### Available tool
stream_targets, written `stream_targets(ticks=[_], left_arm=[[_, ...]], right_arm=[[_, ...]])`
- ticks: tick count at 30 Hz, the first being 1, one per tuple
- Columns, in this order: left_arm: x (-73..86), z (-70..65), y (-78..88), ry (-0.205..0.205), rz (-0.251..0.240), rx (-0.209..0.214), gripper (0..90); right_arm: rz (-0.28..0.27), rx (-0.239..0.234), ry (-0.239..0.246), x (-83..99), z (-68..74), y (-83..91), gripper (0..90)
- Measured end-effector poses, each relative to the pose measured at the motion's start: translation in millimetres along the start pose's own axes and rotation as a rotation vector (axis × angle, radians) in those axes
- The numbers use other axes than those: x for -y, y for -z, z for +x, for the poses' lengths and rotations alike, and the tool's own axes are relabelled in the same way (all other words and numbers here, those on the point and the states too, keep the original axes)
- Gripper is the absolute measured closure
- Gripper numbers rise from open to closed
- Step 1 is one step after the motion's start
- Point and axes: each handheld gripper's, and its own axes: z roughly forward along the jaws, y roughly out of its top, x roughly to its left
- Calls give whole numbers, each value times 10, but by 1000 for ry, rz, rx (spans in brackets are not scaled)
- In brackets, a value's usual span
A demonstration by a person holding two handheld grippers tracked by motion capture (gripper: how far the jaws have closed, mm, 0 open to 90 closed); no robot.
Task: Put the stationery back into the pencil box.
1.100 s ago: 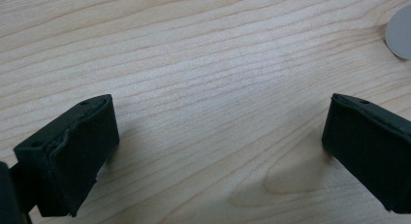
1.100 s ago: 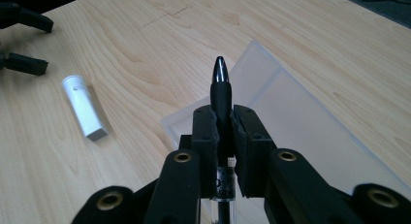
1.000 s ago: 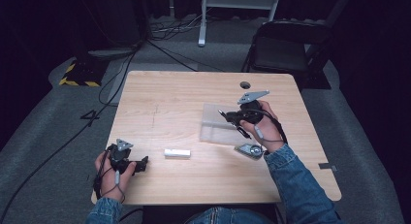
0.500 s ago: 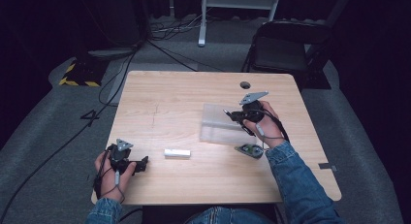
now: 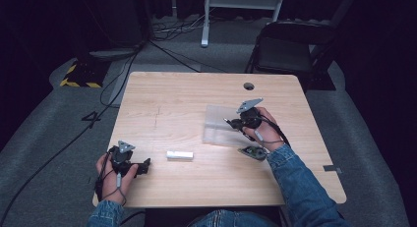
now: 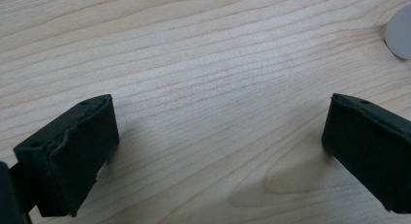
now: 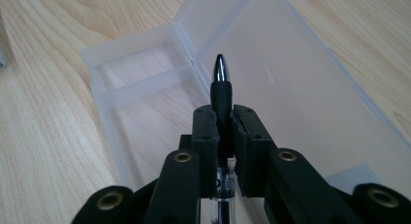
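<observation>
Right gripper [image 7: 224, 122] pinches a pen [image 7: 222, 88] along its barrel, tip forward over the open clear plastic case [image 7: 145, 83], evidently to lay it inside. Left gripper [image 5: 142, 167], jaws spread and empty, rests idle on the table [image 5: 187, 104].

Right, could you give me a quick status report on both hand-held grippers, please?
Right hand-held gripper shut on pen, tip over open clear plastic case. Left hand-held gripper open, empty, on table. Nothing in the way.
</observation>
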Motion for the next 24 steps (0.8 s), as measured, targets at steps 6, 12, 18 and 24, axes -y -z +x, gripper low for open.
stream_targets(ticks=[6, 12, 18, 24], left_arm=[[1, -1, 0, 1, 0, -1, 2], [0, 0, 1, 1, 1, 0, 2], [0, 0, 0, 0, 0, -1, 2], [0, 0, 1, 0, 1, 0, 2]], right_arm=[[17, -4, 24, 1, 18, -23, 805], [29, -12, 40, 10, 35, -75, 804], [41, -16, 56, 14, 57, -123, 805], [63, -9, 84, 15, 82, -169, 804]])
